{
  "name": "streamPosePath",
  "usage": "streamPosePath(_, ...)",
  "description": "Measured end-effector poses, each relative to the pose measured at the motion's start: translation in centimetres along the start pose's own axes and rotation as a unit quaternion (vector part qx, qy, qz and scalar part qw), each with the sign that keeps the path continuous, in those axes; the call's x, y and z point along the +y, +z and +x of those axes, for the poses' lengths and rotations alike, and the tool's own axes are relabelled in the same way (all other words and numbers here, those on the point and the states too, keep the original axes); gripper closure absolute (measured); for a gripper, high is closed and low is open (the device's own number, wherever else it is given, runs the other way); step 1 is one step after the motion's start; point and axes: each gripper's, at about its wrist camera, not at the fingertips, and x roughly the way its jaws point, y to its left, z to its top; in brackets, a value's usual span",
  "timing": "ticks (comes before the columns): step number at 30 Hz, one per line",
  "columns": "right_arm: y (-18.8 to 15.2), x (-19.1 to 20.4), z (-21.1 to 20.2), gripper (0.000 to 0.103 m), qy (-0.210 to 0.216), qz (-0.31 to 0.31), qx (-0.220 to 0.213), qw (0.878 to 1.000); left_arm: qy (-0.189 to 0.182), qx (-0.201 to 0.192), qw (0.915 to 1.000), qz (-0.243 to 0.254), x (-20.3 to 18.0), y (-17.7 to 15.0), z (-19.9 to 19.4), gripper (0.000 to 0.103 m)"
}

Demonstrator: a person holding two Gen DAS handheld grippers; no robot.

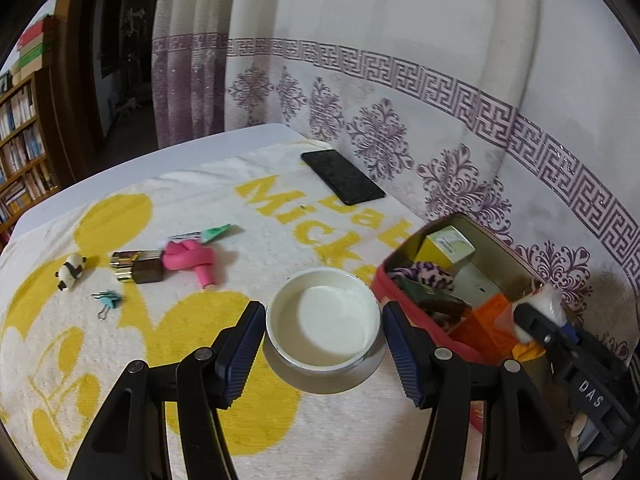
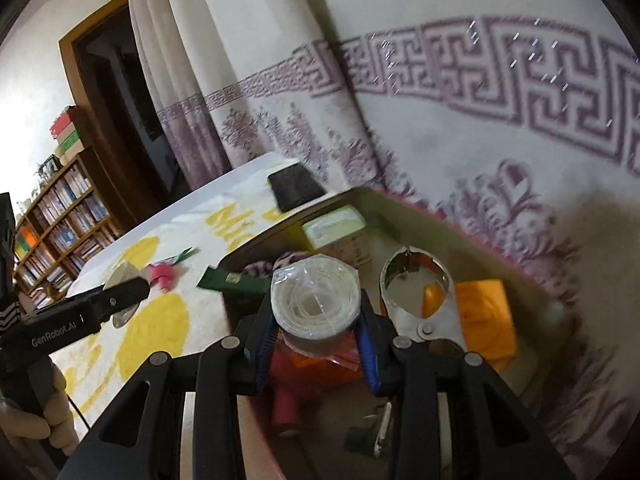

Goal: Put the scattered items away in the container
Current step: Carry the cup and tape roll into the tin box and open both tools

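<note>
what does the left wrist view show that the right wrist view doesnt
Only the left wrist view: a panda figure, a teal binder clip, and the left gripper holding a white dish between its jaws.

Only the right wrist view: the right gripper clamped on a wrapped white roll above the container, metal pliers inside it, and a hand.

Both: the black phone, the pink knotted item, the yellow-green box, and the yellow-print towel.
</note>
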Motion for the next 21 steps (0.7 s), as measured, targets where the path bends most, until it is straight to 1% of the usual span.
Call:
streamPosePath(6,0.8,-0.8,-1.4,0.064,-0.034,-0.009,-0.028,0.999,-0.011,0.005,0.9998,0.017,-1.7,0.0,0.3,0.041)
streamPosePath(11,0.4,-1.1,-2.4,0.064,-0.045,-0.025,-0.03,0.998,-0.021,0.005,0.9993,0.031,-3.1,0.2,0.5,0.041)
streamPosePath(21,-2.1,-1.8,-3.5,0.064,-0.026,-0.04,0.001,0.999,-0.059,0.006,0.9953,0.076,-7.9,1.6,1.2,0.041)
